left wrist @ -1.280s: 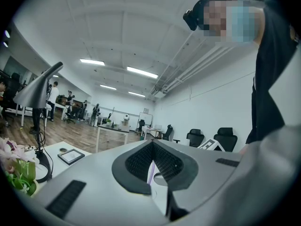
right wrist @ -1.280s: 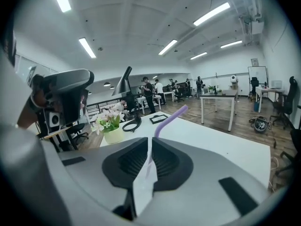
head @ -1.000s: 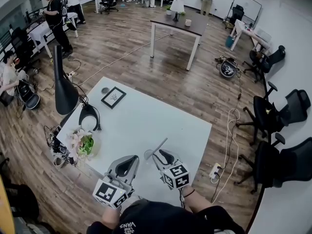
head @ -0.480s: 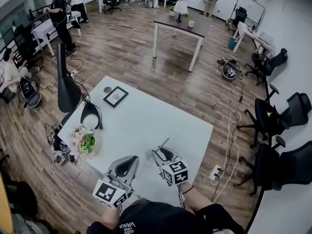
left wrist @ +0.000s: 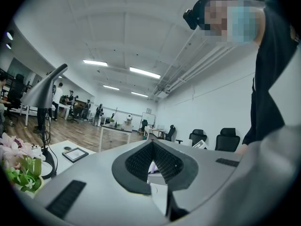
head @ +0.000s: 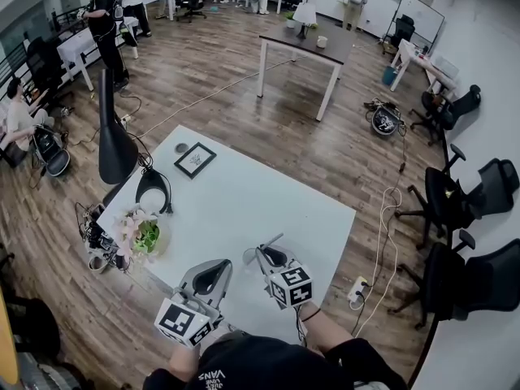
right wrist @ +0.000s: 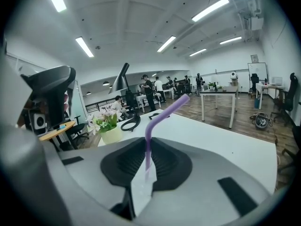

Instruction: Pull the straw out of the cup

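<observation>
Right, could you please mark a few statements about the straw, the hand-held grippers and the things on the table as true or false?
1. The straw is purple and bends near its top. True.
2. The left hand-held gripper has the straw between its jaws. False: its jaws are together with nothing held. The straw stands between the jaws of the right hand-held gripper, which are closing on it.
3. The flower pot stands close to the base of the black lamp. True.
4. The picture frame stands upright on the table. False: it lies flat.
</observation>
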The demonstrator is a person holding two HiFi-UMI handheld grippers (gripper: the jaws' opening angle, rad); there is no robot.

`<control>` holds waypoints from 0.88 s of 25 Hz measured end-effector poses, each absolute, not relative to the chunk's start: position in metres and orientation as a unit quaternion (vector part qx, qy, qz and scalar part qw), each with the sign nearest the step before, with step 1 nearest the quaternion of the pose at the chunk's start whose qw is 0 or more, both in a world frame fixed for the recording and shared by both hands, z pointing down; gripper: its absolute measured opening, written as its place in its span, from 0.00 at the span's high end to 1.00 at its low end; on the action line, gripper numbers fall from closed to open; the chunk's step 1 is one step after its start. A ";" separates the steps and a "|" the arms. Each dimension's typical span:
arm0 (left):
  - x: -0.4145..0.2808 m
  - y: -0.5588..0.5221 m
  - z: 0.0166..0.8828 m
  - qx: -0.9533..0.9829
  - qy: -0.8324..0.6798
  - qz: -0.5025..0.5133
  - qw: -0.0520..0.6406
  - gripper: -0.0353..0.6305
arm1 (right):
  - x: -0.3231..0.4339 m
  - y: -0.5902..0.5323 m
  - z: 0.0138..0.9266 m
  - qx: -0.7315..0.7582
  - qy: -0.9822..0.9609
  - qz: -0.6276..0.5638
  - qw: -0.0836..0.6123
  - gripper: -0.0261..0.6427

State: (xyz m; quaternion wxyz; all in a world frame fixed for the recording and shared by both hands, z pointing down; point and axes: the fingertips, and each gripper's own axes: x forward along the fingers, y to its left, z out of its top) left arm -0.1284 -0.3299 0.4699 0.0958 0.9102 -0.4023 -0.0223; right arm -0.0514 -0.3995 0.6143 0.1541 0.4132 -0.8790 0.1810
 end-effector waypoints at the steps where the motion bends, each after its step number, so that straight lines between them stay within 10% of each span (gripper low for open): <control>1: -0.129 -0.330 0.470 0.910 -0.403 -0.022 0.096 0.94 | -0.051 -0.399 0.613 0.412 -0.880 0.181 0.152 0.89; 22: -0.123 -0.320 0.460 0.911 -0.401 -0.025 0.088 0.94 | -0.044 -0.382 0.549 0.412 -0.897 0.122 0.104 0.90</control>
